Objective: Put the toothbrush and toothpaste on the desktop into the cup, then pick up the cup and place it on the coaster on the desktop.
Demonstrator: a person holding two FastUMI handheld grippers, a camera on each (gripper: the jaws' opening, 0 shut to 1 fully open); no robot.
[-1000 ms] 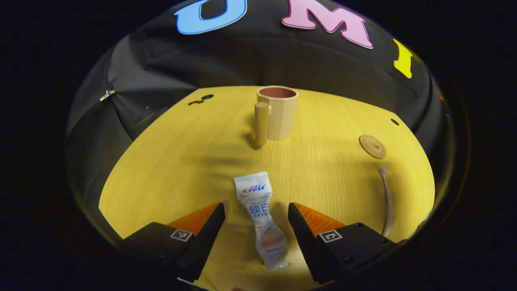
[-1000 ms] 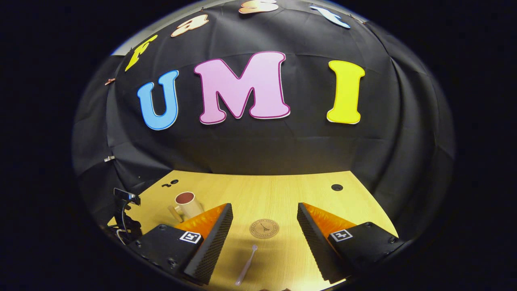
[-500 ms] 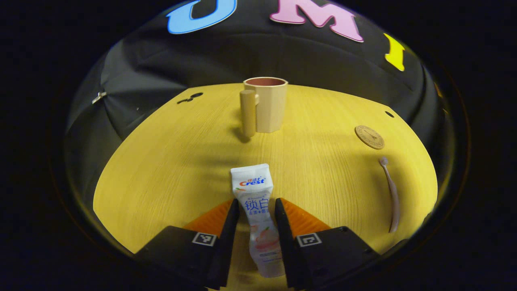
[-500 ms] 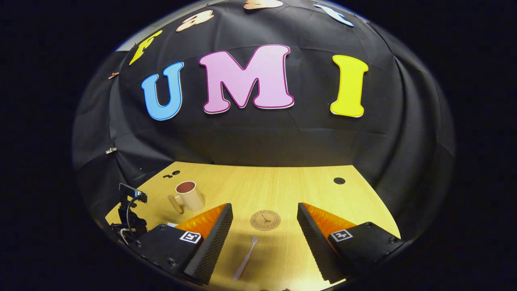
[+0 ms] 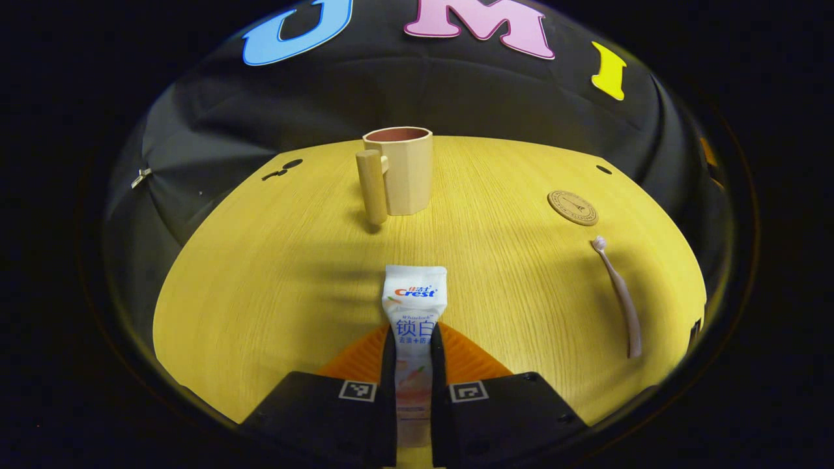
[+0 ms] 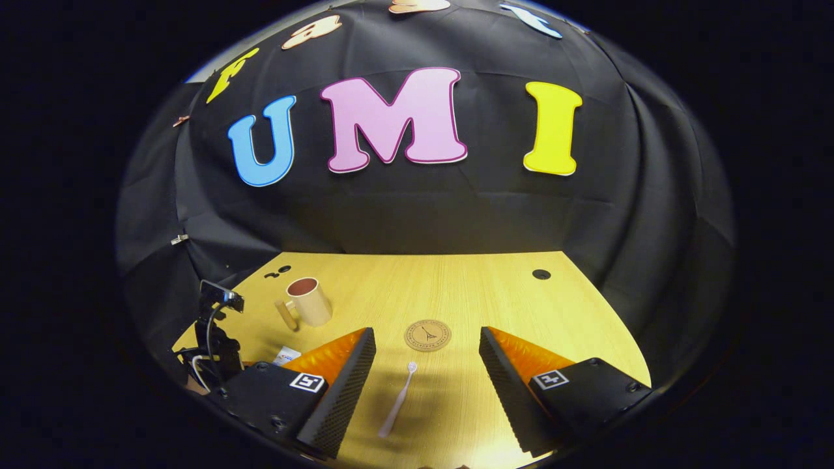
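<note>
Toothpaste [image 5: 414,306]: soft white plastic tube, flat crimped end pointing far, printed front face up; it lies lengthwise between the fingers of the left gripper [image 5: 412,342], near edge of the desktop [image 5: 273,273]. In the right gripper view a white corner of it [image 6: 287,355] shows at the near left.
Left gripper: both fingers pressed against the tube's sides, pinching its lower half; ridged inner faces, flat bodies with small square printed markers.
Right gripper [image 6: 427,355]: fingers spread wide, nothing between them but bare wood; inner faces have a fine ribbed foam-like texture. It hangs above the near right part of the desktop.
Toothbrush [image 6: 398,400]: thin, pale, slightly curved stick with a small rounded head at the far end; it lies flat on the wood below the gap of the right gripper, touching neither finger. In the left gripper view it [image 5: 618,296] lies at the right, just nearer than the coaster.
Cup [image 5: 397,170]: beige, faceted walls, matt finish, reddish-brown inside, thick cylindrical peg-like handle on its left; upright at the far middle, well apart from the tube.
Coaster [image 6: 427,335]: flat round disc, tan, with a stamped ring and centre emblem; far right of the tube, just beyond the toothbrush head.
Desktop: yellow wood-grain laminate, smooth, with small dark round holes near the far edge.
</note>
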